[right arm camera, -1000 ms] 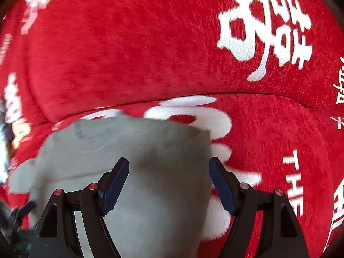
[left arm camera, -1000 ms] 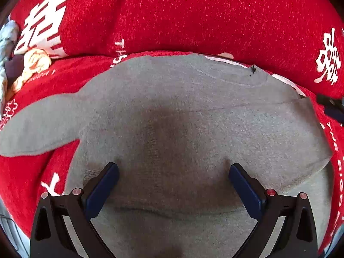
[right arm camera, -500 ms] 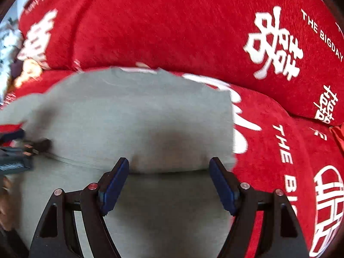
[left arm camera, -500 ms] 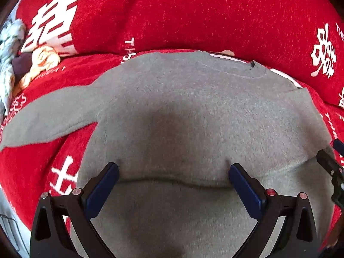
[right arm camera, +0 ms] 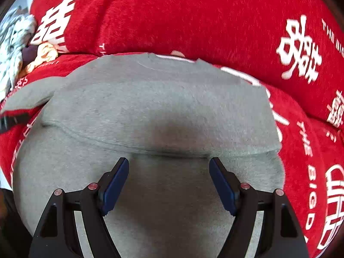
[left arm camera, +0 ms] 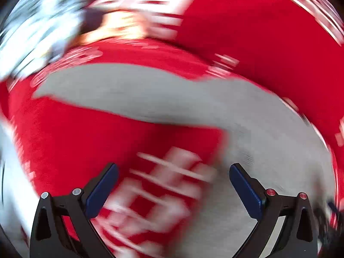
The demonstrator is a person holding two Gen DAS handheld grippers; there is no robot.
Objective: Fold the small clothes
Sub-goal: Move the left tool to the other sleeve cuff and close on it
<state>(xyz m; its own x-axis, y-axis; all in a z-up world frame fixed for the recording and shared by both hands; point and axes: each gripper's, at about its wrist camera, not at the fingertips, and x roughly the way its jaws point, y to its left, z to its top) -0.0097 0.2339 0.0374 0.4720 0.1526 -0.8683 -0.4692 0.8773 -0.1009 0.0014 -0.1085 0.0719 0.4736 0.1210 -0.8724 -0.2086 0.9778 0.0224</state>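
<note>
A small grey sweater (right arm camera: 163, 107) lies flat on a red blanket, its right side folded over the body and its left sleeve (right arm camera: 30, 96) stretched out to the left. My right gripper (right arm camera: 168, 167) hovers over the sweater's middle, open, with nothing between its blue pads. In the blurred left wrist view the sleeve (left arm camera: 120, 92) runs across the picture. My left gripper (left arm camera: 173, 172) is open above the red blanket, just left of the sweater's body (left arm camera: 268, 150), and holds nothing. A tip of the left gripper (right arm camera: 13, 120) shows at the left edge of the right wrist view.
The red blanket (right arm camera: 193, 17) with white lettering covers a raised cushion behind the sweater. A heap of other clothes (right arm camera: 15, 43), pale patterned and orange-white, lies at the far left, and shows as a blur in the left wrist view (left arm camera: 53, 21).
My left gripper has swung left off the sweater's body toward the outstretched sleeve, blurring its view. My right gripper has shifted left to sit over the sweater's middle. Both stayed open.
</note>
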